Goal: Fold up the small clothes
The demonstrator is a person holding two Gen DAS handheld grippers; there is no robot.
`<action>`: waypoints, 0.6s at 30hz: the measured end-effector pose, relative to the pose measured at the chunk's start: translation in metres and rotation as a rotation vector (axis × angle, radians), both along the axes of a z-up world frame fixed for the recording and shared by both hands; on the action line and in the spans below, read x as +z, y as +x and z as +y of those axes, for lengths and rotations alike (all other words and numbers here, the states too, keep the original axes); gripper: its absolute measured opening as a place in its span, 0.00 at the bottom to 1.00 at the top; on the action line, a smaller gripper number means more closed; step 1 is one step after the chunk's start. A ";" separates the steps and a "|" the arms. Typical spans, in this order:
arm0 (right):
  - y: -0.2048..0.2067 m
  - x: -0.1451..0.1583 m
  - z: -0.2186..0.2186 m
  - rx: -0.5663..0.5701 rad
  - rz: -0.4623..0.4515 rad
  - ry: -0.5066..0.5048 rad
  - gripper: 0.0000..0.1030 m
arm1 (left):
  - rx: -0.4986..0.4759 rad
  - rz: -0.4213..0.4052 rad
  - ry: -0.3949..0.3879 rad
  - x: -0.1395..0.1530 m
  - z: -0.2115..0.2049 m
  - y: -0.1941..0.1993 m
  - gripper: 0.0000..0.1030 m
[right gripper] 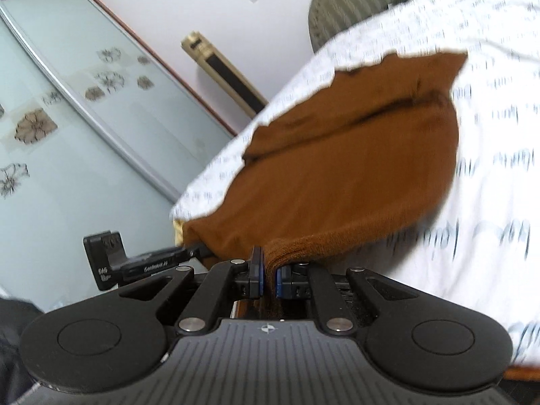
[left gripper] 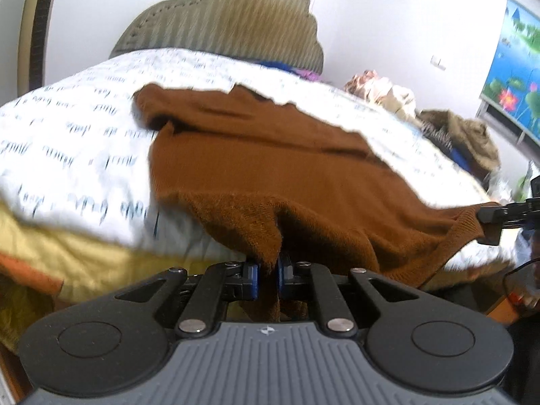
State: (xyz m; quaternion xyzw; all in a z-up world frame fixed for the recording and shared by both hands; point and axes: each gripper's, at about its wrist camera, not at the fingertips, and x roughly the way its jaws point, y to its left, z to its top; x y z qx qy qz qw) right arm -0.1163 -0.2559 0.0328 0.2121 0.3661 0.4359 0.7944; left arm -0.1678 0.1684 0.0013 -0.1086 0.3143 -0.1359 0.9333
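Brown sweater [left gripper: 270, 168] hem pinched in both grippers; far sleeves perhaps tucked under

— What do we see beyond the bedsheet [left gripper: 84, 128], white with dark script?
— We see a ribbed grey-green headboard [left gripper: 236, 23], a lotus picture [left gripper: 516, 77] on the wall, and a frosted flowered sliding door [right gripper: 84, 128].
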 end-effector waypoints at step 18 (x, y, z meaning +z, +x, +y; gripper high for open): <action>0.082 -0.014 0.021 -0.174 0.028 -0.074 0.12 | 0.128 0.059 -0.095 -0.006 0.014 0.088 0.10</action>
